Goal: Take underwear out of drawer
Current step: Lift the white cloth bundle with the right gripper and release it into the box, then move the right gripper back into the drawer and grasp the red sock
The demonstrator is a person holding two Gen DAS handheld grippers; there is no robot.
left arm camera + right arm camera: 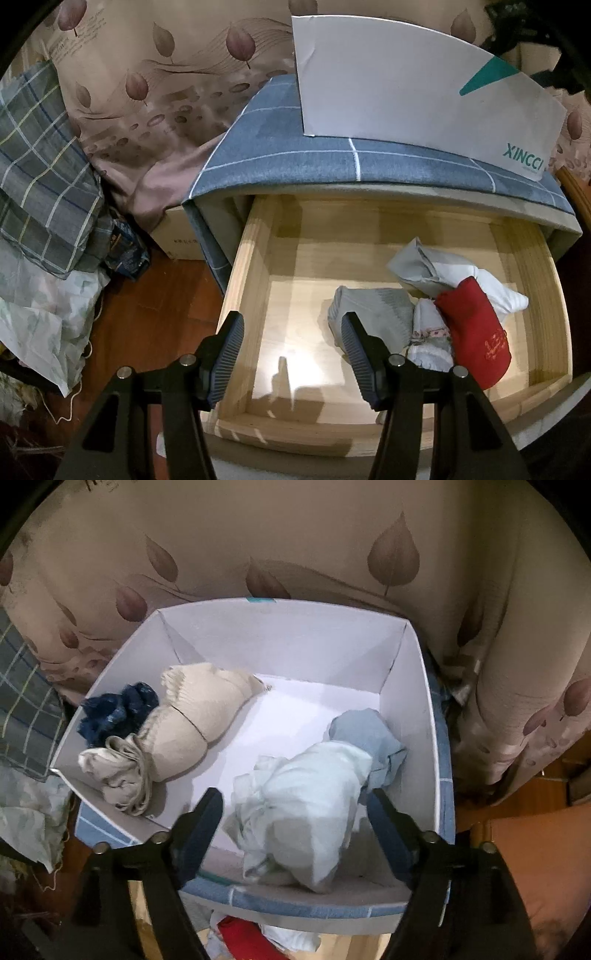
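Four rolled garments (grey, white, red, pale grey) (424, 314) remain in pale wooden drawer (251, 280). Right gripper (295, 808), jaws parted, releasing pale-blue crumpled underwear (303, 805) into white cardboard box (421, 686). Left gripper (291, 354) open, empty. Next: fetch another.

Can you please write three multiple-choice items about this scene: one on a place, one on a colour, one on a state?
1. Where does the white box stand?
A. on the cabinet top above the drawer
B. on the floor
C. inside the drawer

2. Which colour is the garment lying rightmost at the front of the drawer?
A. green
B. red
C. black

3. How is the right gripper?
A. shut on the dark blue piece
B. out of view
C. open, with the pale bundle between its fingers

Answers: 1 A, it rests on the blue checked top; 2 B, its cloth is plainly red; 3 C, gaps show beside both fingers.
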